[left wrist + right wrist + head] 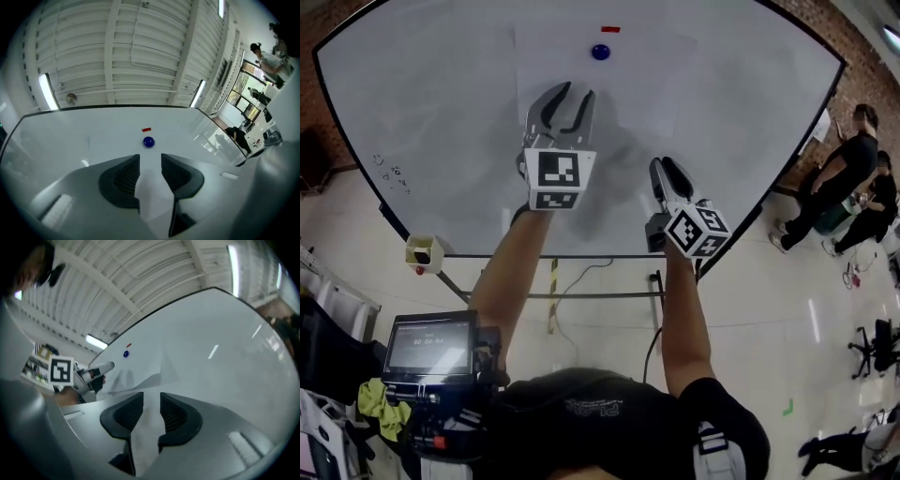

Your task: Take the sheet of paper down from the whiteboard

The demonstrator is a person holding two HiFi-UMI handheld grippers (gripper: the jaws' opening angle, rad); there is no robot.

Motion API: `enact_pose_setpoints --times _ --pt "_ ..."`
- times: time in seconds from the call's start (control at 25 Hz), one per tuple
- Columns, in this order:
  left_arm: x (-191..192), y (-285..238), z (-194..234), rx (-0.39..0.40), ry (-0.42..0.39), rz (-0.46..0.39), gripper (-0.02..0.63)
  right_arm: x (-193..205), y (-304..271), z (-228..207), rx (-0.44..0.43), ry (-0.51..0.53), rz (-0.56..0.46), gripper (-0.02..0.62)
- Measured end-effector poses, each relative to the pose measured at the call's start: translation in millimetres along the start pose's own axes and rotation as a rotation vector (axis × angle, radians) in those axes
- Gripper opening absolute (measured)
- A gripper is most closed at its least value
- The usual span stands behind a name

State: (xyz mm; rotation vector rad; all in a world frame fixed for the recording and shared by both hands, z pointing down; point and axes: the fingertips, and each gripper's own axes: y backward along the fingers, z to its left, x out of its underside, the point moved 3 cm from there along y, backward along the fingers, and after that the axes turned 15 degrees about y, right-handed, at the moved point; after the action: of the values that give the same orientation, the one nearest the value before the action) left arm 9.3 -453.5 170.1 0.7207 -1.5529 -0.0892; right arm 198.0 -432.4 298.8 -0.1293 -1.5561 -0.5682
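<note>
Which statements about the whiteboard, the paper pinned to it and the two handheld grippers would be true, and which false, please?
1. The round blue magnet pins the white sheet of paper to the whiteboard. True.
2. The small red rectangular marker sits below the blue magnet. False: it sits just above the magnet.
3. The left gripper is clamped on the paper. False: its jaws stand apart with nothing between them.
4. The right gripper is open and holds nothing. True.
</note>
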Motion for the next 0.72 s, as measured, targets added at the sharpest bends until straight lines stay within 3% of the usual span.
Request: enact_pose_setpoints --times 0.12,0.24,0.4,0.48,0.72 --pt "-13.1 -1.7 9.2 -0.012 -0.038 -0.027 0.194 -13.7 -10.1 11.6 -0.162 -0.194 -0.101 0.197" --pt "-25.4 -5.2 18.6 -0.031 -0.057 -0.048 0.228 -28.9 -22.5 21.1 -0.239 -0.259 -0.149 0.225" --pt "-38.1 -11.8 26.8 -0.045 -0.081 -0.066 0.229 -44.5 -38.4 30.8 -0.25 -0.23 -0.204 0.223" --pt "-39.7 -12.7 30.1 -0.049 -0.083 -0.065 0.229 -49.1 -41.3 38.9 -0.245 -0.194 -0.235 0.19" --pt "-45.5 -12.6 39.9 -0.076 -0.067 -0.082 0.227 -55.5 -49.6 59.4 -0.284 -0.159 -0.256 0.178"
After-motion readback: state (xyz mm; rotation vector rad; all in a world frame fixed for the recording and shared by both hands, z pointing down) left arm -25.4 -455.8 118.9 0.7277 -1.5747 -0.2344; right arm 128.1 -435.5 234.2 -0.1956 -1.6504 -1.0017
